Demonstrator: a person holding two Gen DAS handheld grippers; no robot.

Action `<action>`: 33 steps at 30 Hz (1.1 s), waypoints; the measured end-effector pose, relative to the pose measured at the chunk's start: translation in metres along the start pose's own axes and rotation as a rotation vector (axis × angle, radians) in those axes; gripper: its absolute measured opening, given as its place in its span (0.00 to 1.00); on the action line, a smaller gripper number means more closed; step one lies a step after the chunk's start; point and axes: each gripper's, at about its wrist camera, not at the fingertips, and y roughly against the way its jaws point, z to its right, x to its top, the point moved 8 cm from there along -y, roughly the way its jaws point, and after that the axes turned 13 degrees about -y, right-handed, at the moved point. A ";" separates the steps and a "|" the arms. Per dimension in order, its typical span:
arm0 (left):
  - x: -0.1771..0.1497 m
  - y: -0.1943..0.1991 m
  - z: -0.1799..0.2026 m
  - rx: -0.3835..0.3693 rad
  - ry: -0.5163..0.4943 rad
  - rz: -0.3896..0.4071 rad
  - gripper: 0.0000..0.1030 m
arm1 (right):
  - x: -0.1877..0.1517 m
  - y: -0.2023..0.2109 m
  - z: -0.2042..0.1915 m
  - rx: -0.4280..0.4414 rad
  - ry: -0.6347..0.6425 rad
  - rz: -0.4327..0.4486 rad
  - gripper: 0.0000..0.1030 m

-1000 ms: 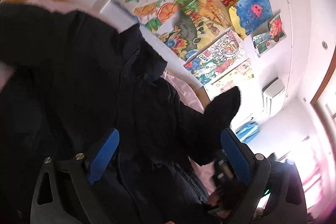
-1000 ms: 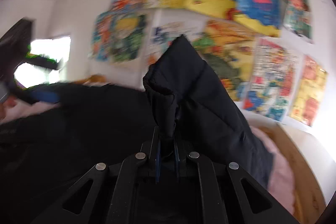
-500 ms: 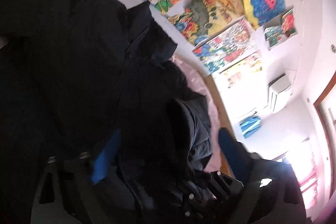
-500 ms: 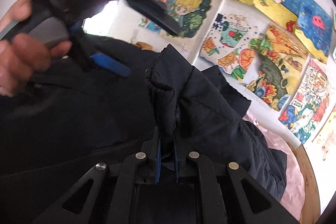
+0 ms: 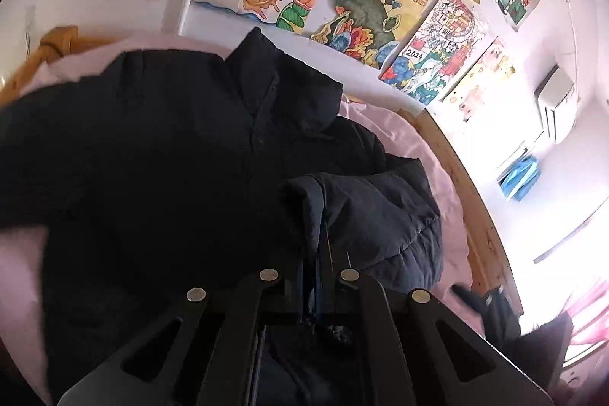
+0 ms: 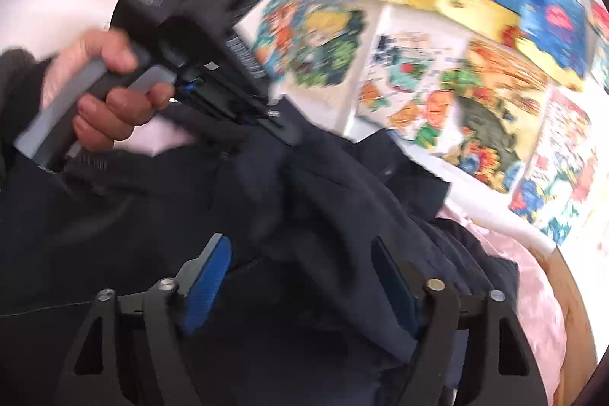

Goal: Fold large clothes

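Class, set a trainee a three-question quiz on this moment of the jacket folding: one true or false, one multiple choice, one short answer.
1. True or false: the left gripper is shut on the black jacket.
2. The right gripper is: A) open B) shut on the jacket C) out of view.
3. What colour is the bedding under the jacket?

Key: 1 true; 2 A; 3 pink.

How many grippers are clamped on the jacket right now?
1. The left gripper is shut on a fold of the black jacket near its right edge. The right gripper is open, jaws apart around the fabric, gripping nothing.
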 end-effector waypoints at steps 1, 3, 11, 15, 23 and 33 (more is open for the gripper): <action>-0.001 0.003 -0.001 0.003 0.003 -0.022 0.02 | 0.004 0.002 0.015 -0.029 -0.018 0.006 0.78; -0.008 0.011 -0.007 0.000 0.037 -0.099 0.02 | 0.007 0.004 0.040 -0.073 -0.063 0.013 0.83; 0.018 0.039 -0.032 0.426 -0.203 0.002 0.02 | -0.006 -0.003 0.132 -0.309 -0.248 0.001 0.95; 0.013 0.012 -0.054 0.567 -0.292 0.020 0.02 | -0.014 -0.021 0.160 -0.393 -0.229 -0.033 0.95; -0.023 -0.052 -0.125 0.660 -0.222 -0.085 0.02 | -0.034 -0.120 0.192 -0.432 -0.179 -0.236 0.95; -0.044 -0.089 -0.156 0.743 -0.259 -0.158 0.08 | -0.096 -0.166 0.184 -0.451 -0.089 -0.381 0.97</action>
